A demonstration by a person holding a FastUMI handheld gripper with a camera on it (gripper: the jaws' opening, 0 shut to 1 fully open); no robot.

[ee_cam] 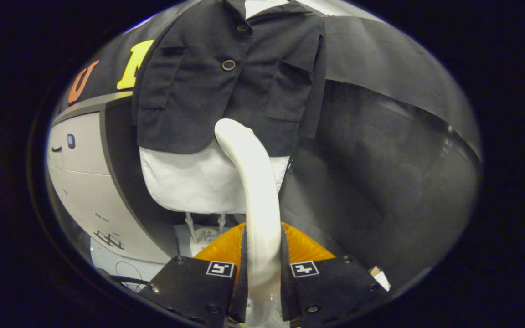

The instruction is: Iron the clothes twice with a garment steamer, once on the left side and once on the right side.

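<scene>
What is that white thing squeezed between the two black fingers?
In the gripper view, the steamer sits between the fingers of the hand-held gripper, both pressing on it. Its head reaches up to the hem of the black shirt.

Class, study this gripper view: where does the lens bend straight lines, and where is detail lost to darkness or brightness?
Gripper view: the fisheye bows the grey band near the rim; the dark jacket keeps little fold detail against the black cloth; the white steamer handle, held in the hand-held gripper, looks bright and nearly featureless; the fingers sit close and dark.
</scene>
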